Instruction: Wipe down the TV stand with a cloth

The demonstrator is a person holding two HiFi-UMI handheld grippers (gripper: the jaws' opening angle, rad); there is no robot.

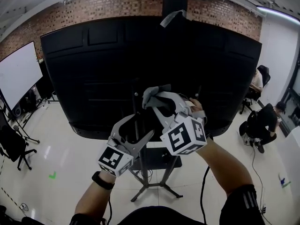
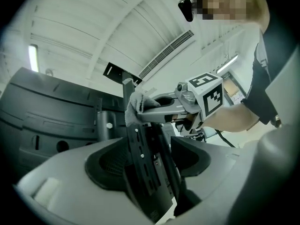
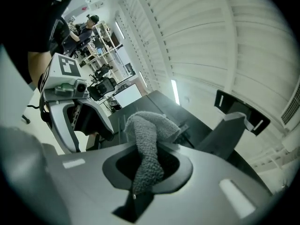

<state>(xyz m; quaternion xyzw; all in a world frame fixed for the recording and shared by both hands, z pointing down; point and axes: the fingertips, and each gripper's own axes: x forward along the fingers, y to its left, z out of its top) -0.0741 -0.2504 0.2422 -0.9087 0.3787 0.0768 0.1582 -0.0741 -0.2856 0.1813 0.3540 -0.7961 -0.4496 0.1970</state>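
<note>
The black back of a big TV (image 1: 93, 78) faces me on a wheeled stand (image 1: 154, 184). My right gripper (image 1: 159, 104) is shut on a grey cloth (image 1: 154, 96) and presses it against the stand's upright behind the screen. In the right gripper view the cloth (image 3: 147, 144) hangs bunched between the jaws of the right gripper (image 3: 149, 165). Lower and to the left, my left gripper (image 1: 140, 128) has its jaws around the upright. In the left gripper view the black perforated upright (image 2: 145, 168) fills the gap of the left gripper (image 2: 150, 172), with the cloth (image 2: 136, 104) above it.
A whiteboard (image 1: 18, 74) and an office chair (image 1: 11, 146) stand at the left. Two people (image 1: 265, 121) sit at the right by a white wall. A cable (image 1: 204, 191) runs along the floor beside the stand's feet. Behind the TV is a brick wall (image 1: 117, 3).
</note>
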